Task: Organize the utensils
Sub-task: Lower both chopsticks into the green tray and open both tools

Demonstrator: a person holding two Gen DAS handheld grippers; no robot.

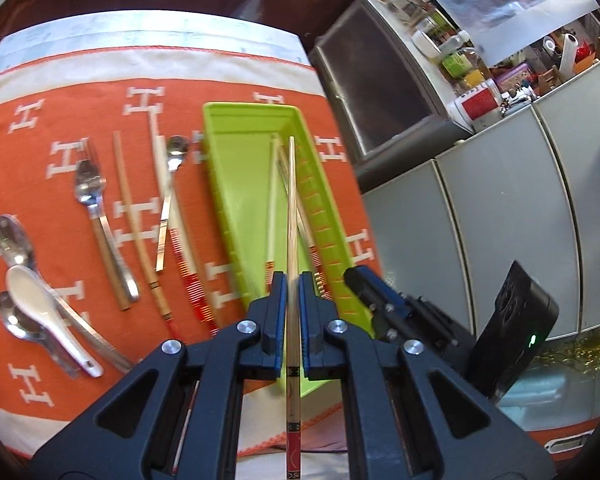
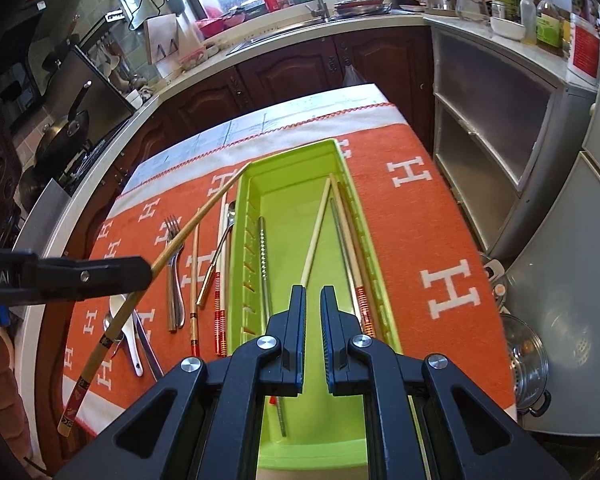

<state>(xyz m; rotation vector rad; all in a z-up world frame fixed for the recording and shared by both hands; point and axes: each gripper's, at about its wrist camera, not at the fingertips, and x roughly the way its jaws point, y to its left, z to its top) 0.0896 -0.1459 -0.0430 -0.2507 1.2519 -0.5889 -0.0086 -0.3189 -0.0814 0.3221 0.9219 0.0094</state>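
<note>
Left wrist view: our left gripper [image 1: 293, 280] pinches a bamboo chopstick [image 1: 291, 216], tip toward 12 o'clock over the green tray [image 1: 236, 184]. Spoons [image 1: 16, 240] and a fork [image 1: 90, 184] lie on the orange cloth [image 1: 40, 152] at 9 o'clock.

Right wrist view: our right gripper [image 2: 313, 294], jaws nearly together and holding nothing, hangs over the tray [image 2: 288, 184]. Left gripper [image 2: 140, 270] holds the chopstick [image 2: 192, 224] at 9 o'clock.

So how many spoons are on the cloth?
4: a small spoon beside the tray; at the left, overlapping, a white spoon and two metal spoons. More may hide beneath.
</note>
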